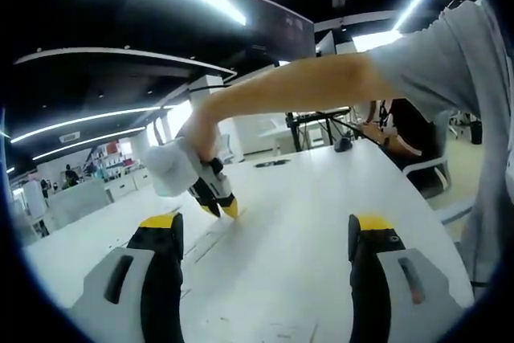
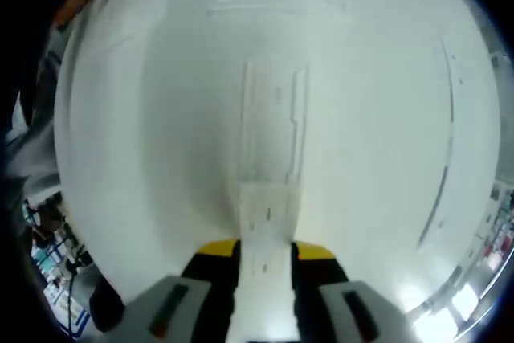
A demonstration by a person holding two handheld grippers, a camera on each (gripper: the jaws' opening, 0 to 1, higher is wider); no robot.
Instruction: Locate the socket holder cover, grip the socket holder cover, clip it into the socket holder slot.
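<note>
Right claw (image 2: 265,251) clamped on cover (image 2: 266,222), over holder (image 2: 273,122) on table (image 2: 377,118). Left claw (image 1: 269,226) wide open, empty.

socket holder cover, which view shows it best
The right gripper view: the socket holder cover sits close up between the right gripper, above the socket holder slot. In the left gripper view, that gripper touches the table; the cover is indiscernible.

The socket holder cover (image 2: 265,234) is washed out against the white table (image 2: 377,118), its near end hidden between the jaws
</note>
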